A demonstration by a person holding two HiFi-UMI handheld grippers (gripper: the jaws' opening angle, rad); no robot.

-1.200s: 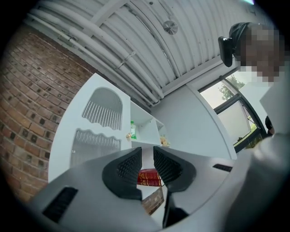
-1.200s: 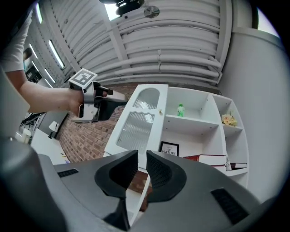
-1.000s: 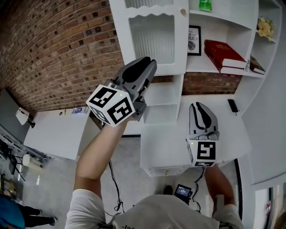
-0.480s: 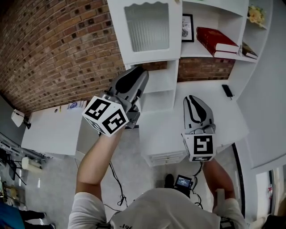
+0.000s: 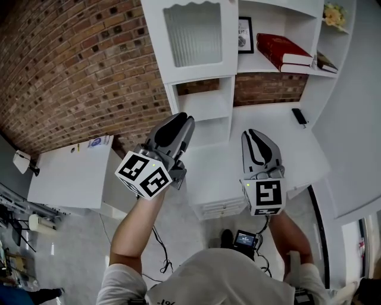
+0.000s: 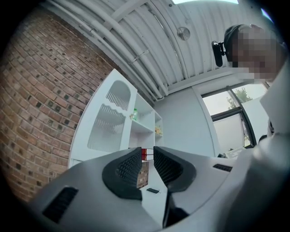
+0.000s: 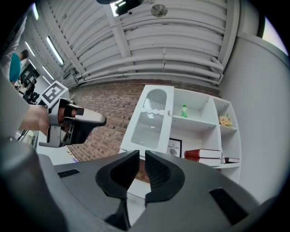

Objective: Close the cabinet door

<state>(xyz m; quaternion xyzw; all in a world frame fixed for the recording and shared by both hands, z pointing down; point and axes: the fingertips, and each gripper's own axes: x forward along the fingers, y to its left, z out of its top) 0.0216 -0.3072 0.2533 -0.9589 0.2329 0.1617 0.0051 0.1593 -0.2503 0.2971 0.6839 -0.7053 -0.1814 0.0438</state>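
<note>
The white cabinet door (image 5: 193, 36), with a ribbed glass pane, lies against the front of the left compartment; its small knob (image 7: 168, 112) sits on the right edge. My left gripper (image 5: 181, 120) hangs below the door, clear of it, in front of the small open shelves. A narrow gap shows between its jaws (image 6: 146, 154), with nothing in it. My right gripper (image 5: 250, 134) hovers over the white counter (image 5: 268, 125). Its jaws (image 7: 142, 157) have just been closing to a narrow gap and hold nothing.
Red books (image 5: 283, 52), a framed picture (image 5: 244, 34) and flowers (image 5: 334, 13) stand on the open shelves at right. A black remote (image 5: 299, 117) lies on the counter. A white desk (image 5: 68, 176) stands at left against the brick wall (image 5: 71, 71).
Both grippers have drawn down and back from the cabinet. The left one dropped from just beside the door to below the small shelves. The door looks the same.
</note>
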